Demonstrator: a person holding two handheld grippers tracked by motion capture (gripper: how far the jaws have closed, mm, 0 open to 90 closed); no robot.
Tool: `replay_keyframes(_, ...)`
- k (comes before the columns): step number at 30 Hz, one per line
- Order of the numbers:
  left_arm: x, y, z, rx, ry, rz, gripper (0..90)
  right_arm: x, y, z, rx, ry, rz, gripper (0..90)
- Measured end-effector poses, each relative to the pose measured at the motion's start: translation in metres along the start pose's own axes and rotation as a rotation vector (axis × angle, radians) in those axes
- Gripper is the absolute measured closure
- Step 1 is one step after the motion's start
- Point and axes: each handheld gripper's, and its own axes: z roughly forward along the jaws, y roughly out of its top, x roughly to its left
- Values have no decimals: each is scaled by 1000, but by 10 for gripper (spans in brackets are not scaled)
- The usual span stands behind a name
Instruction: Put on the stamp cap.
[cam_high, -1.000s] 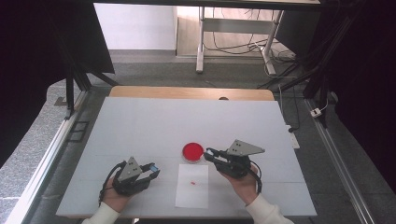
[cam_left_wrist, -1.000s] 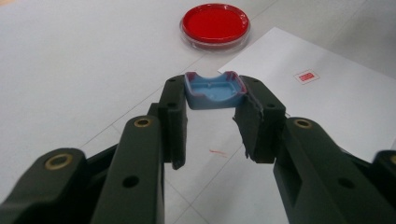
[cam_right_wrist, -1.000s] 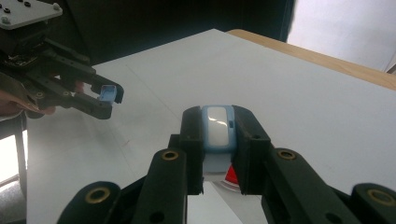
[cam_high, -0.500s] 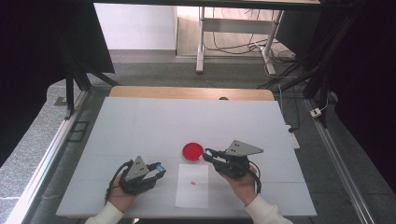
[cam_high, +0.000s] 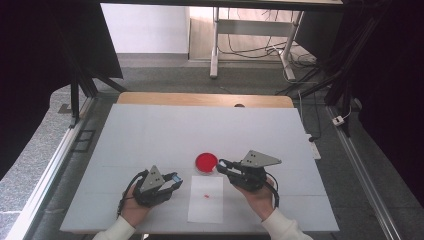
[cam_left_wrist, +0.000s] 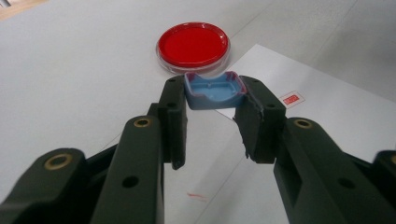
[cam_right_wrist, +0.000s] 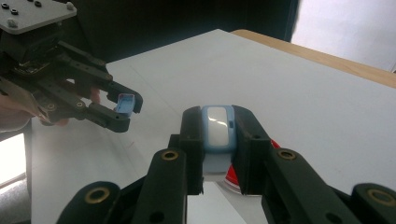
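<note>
Moved: left gripper (cam_high: 172, 177) shifting rightward, lower centre.
Left: gripping shallow blue tray (cam_left_wrist: 214, 89).
Right gripper (cam_right_wrist: 218, 135): clamping blue stamp (cam_right_wrist: 218, 127), white-faced.

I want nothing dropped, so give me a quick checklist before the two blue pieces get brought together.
1. Left tongs shut on the blue cap: ok, pinched at the tips.
2. Right tongs shut on the blue stamp body: ok, held between both pads.
3. Cap's hollow side turned toward the stamp body: cannot tell.
4. Red dish out of the way: not ok, it sits right under the right tongs' tips.
5. White paper sheet flat on the table between the hands: ok.
</note>
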Motion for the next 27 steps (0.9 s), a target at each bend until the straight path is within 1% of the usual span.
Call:
replay_keyframes(11, -1, 2, 3, 2, -2, 5, 641, 1, 0, 1, -1, 2, -1, 746)
replay_keyframes(18, -4, 7, 7, 3, -13, 21, 641, 1, 0, 1, -3, 1, 1, 746)
replay_keyframes(22, -5, 9, 10, 2, -13, 21, 641, 1, 0, 2, -2, 2, 0, 746)
replay_keyframes(27, -7, 13, 15, 1, -19, 30, 640, 2, 1, 1, -5, 1, -1, 746)
